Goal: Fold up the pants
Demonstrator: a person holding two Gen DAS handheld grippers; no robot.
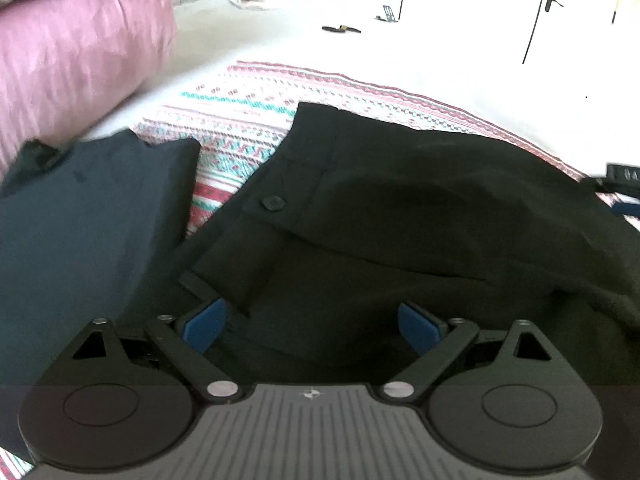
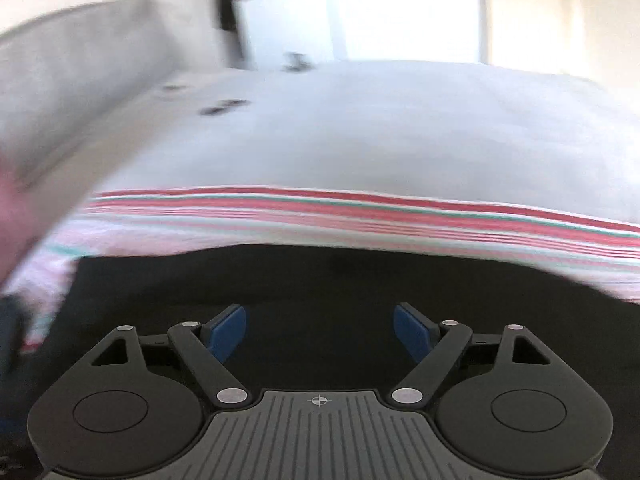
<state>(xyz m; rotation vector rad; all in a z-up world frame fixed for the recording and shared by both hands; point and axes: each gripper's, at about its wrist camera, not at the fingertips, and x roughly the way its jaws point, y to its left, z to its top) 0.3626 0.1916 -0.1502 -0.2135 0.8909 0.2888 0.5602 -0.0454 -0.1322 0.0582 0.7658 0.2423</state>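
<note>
Black pants (image 1: 400, 208) lie on a striped patterned cloth (image 1: 248, 120), waistband and button (image 1: 273, 203) toward the left, fabric bunched in folds. My left gripper (image 1: 312, 326) is open just above the pants near the waistband, blue pads (image 1: 204, 328) wide apart with nothing between them. In the right wrist view, my right gripper (image 2: 320, 330) is open over the black pants fabric (image 2: 320, 276), close to its edge by the striped cloth (image 2: 360, 212). That view is blurred. The right gripper's tip (image 1: 624, 188) shows at the left view's right edge.
A dark navy folded garment (image 1: 92, 216) lies left of the pants. A pink pillow (image 1: 72, 52) sits at the far left on the white bed (image 1: 400, 60). Small dark items (image 1: 342, 29) lie further back. A grey headboard (image 2: 72, 64) stands at left in the right view.
</note>
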